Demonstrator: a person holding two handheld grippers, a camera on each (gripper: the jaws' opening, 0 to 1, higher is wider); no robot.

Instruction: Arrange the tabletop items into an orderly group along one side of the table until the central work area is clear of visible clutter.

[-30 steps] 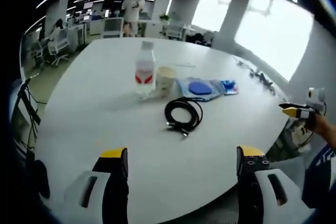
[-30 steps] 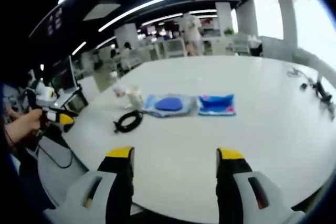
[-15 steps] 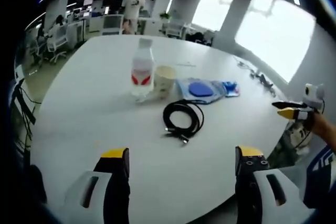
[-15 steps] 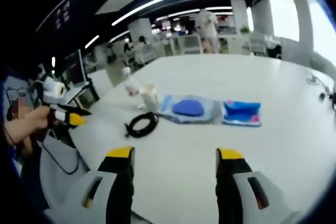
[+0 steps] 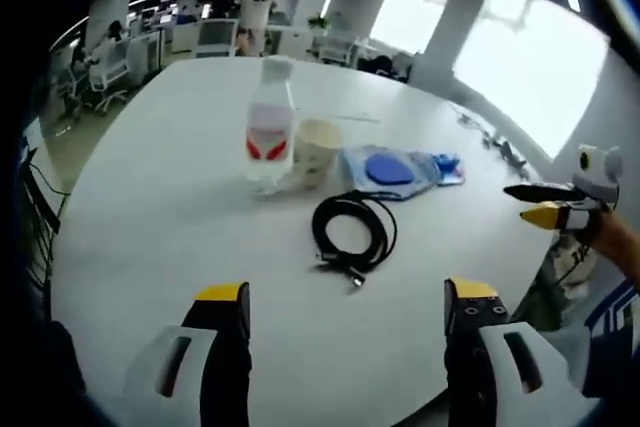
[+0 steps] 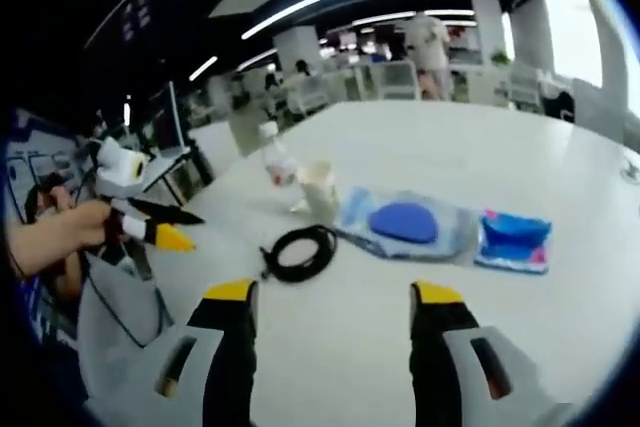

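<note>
1. On the white table (image 5: 150, 207) in the left gripper view, a water bottle (image 5: 269, 127) touches a paper cup (image 5: 316, 152); a coiled black cable (image 5: 352, 232) lies nearer, a clear pouch (image 5: 392, 169) beside. The left gripper (image 5: 345, 312) hovers, jaws wide, empty.
2. Across the right gripper view, the right gripper (image 6: 335, 312) hovers likewise, jaws wide; a blue packet (image 6: 512, 240), perhaps cloth, lies beside the pouch.

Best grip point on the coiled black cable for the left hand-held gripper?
Probably the near arc of the coiled black cable, approached from above with the jaws straddling the bundled strands. It lies flat on the white table as a loose ring with an open centre, so one jaw could drop inside and one outside. Avoid the loose connector end at the near side. The left hand-held gripper is open.
</note>
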